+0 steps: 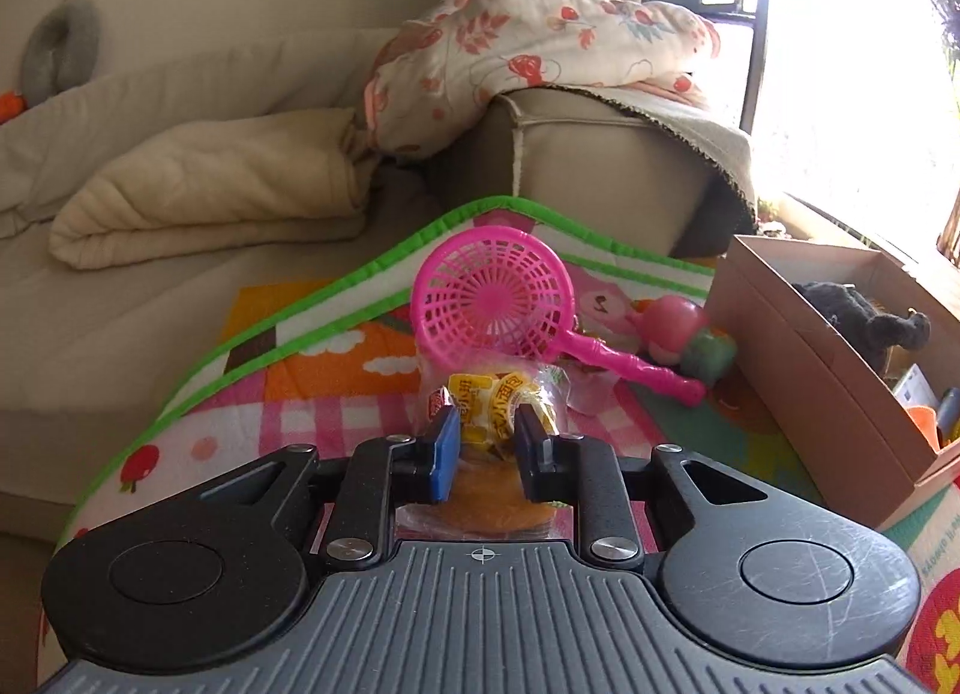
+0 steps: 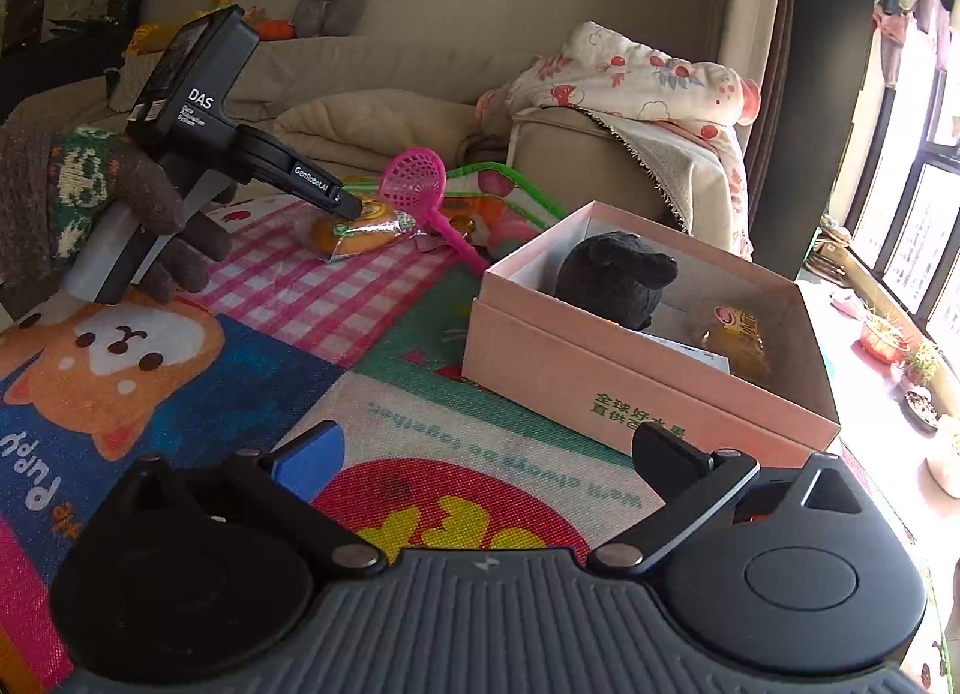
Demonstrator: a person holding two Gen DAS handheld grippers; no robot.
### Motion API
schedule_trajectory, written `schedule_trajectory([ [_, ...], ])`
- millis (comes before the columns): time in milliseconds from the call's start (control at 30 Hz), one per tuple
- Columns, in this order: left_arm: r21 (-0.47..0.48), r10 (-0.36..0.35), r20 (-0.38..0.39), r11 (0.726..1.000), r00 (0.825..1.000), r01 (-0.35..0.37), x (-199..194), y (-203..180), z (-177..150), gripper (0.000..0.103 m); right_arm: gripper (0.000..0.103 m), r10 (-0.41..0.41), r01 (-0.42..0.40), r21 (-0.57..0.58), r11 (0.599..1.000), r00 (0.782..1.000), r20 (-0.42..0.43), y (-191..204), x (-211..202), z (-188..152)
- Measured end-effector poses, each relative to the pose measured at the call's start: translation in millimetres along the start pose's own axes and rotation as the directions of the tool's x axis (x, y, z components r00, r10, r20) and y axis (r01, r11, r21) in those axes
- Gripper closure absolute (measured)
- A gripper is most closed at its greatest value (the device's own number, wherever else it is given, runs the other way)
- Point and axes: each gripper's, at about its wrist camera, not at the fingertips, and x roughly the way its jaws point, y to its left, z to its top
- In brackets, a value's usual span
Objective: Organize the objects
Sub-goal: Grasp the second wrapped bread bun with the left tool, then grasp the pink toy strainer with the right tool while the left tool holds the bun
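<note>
The right hand-held gripper (image 2: 489,454) stands wide apart over the play mat (image 2: 384,334), nothing between its fingers. Just ahead to its right sits the pink box (image 2: 600,358) with a black plush toy (image 2: 618,280). Far ahead left, the left hand-held gripper (image 2: 351,206) clamps a wrapped bun (image 2: 360,232) beside a pink strainer (image 2: 414,184).

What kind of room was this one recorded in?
Likely a home living room: a beige sofa with a floral blanket, a children's play mat and toys in a cardboard box.

mat: colourful play mat (image 2: 288,298) fills lower left | on it: pink box (image 2: 600,376) right of middle; pink toy scoop (image 2: 420,184) upper middle; wrapped bread (image 2: 360,232) beside scoop
</note>
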Motion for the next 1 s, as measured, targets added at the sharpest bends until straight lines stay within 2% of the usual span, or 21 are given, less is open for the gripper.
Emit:
schedule_trajectory([
  [100,-0.073,-0.024,0.001,0.997,1.000,0.024,3.2,10.2,2.2,0.077,0.000,0.013,-0.013,-0.018,1.000,1.000,-0.010,8.8,1.1,-5.1],
  [233,-0.205,-0.033,0.012,0.978,0.999,0.034,-1.2,25.1,-3.7,0.076,0.000,0.009,-0.010,-0.041,0.999,0.999,-0.031,16.8,6.0,-14.1],
  [400,-0.208,-0.023,0.024,0.978,0.999,0.028,-15.3,21.7,-19.1,0.076,0.000,0.025,-0.026,-0.020,0.999,1.000,-0.016,13.0,4.1,-10.5],
  [500,-0.205,-0.057,-0.037,0.978,0.998,0.049,-23.1,20.7,-26.1,0.079,0.000,0.029,-0.030,-0.015,0.999,0.999,-0.039,13.0,9.3,-11.3],
  [567,-0.202,-0.092,-0.104,0.977,0.990,0.070,-26.6,17.3,-34.9,0.078,0.000,0.029,-0.029,-0.009,1.000,0.999,-0.032,11.8,9.0,-8.8],
  [633,-0.183,-0.104,-0.070,0.979,0.992,0.090,-36.9,12.3,-42.3,0.078,0.000,0.022,-0.023,-0.016,1.000,1.000,-0.010,9.9,6.1,-0.4],
  [733,-0.171,-0.151,-0.021,0.974,0.988,0.145,-52.1,1.0,-49.8,0.078,0.000,0.021,-0.021,0.000,1.000,0.999,0.046,-2.8,1.0,42.9],
  [833,-0.174,-0.181,0.044,0.967,0.982,0.186,-60.6,-10.7,-57.5,0.078,0.000,0.051,-0.053,0.033,0.998,0.996,0.070,-17.2,16.4,110.0],
  [900,-0.187,-0.172,0.085,0.965,0.981,0.185,-62.0,-14.3,-62.1,0.078,0.000,0.080,-0.081,0.051,0.995,0.996,0.030,-21.8,50.0,155.7],
  [1000,-0.214,-0.159,0.162,0.958,0.974,0.192,-65.0,-10.5,-67.5,0.078,0.000,0.075,-0.067,0.098,0.993,0.994,-0.077,-20.1,126.1,205.2],
])
